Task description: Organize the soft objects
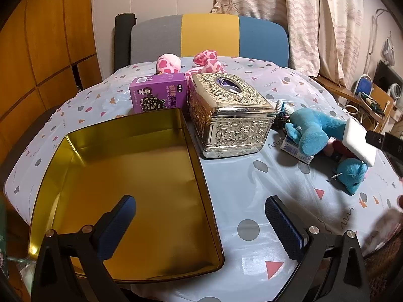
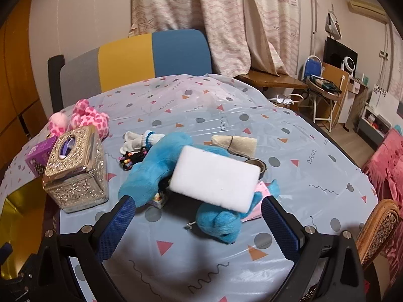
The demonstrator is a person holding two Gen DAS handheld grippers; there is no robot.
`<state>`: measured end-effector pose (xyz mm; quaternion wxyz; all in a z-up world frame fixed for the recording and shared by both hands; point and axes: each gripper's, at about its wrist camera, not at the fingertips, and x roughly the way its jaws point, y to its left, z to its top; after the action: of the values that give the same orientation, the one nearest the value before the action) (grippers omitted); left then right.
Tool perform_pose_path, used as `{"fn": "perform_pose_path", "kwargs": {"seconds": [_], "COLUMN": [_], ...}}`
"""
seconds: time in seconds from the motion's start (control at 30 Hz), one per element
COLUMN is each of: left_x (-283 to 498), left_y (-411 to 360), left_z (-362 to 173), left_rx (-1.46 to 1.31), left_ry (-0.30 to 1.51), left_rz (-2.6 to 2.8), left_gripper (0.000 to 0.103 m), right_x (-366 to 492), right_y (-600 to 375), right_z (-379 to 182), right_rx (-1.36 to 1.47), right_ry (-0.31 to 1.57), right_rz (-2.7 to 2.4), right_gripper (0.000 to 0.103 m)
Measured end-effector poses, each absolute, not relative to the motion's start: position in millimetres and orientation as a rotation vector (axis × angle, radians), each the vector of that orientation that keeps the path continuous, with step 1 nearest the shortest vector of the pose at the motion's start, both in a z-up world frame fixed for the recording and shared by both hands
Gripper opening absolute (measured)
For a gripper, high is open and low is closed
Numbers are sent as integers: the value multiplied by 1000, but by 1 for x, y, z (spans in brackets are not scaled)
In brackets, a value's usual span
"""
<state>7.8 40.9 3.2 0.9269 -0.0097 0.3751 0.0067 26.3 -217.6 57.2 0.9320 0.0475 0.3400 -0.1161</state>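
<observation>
We see our left gripper (image 1: 200, 216) with its jaws wide and holding nothing, above the near edge of the empty golden tin (image 1: 121, 176) on the tabletop (image 1: 252, 188). Our right gripper (image 2: 197, 222) also has wide, empty jaws, just before the blue plush toy (image 2: 151, 168), on which a white sponge (image 2: 216, 178) lies. A pink spotted plush (image 2: 85, 119) lies behind the silver tissue box (image 2: 75, 168).

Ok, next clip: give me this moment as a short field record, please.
left gripper: open, over gold tin, which holds nothing
right gripper: open, near the blue plush
white sponge: lying on blue plush
pink plush: behind silver tissue box
purple box: left of tissue box
surface: patterned tablecloth
</observation>
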Motion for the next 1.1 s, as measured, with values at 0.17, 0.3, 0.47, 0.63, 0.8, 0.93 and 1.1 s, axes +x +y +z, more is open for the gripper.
{"fn": "perform_pose_path", "kwargs": {"seconds": [0.17,0.3,0.47,0.63,0.8,0.93,1.1], "left_x": [8,8,8,7,8,11,22], "left_y": [39,35,32,26,20,17,9], "left_z": [4,3,2,2,1,0,0], "left_rx": [-9,0,15,40,61,14,-46], "left_ry": [768,773,776,774,779,803,871], "left_rz": [9,1,-8,-18,-40,-139,-244], "left_gripper": [103,103,103,103,103,103,103], "right_x": [29,32,35,38,41,40,34], "right_y": [-236,-249,-265,-284,-303,-318,-332], "right_z": [60,60,60,61,56,52,48], "right_rx": [143,182,238,316,389,487,581], "right_ry": [692,691,677,645,605,590,567], "right_rz": [-260,-270,-276,-280,-292,-273,-263], "right_gripper": [102,102,102,102,102,102,102]}}
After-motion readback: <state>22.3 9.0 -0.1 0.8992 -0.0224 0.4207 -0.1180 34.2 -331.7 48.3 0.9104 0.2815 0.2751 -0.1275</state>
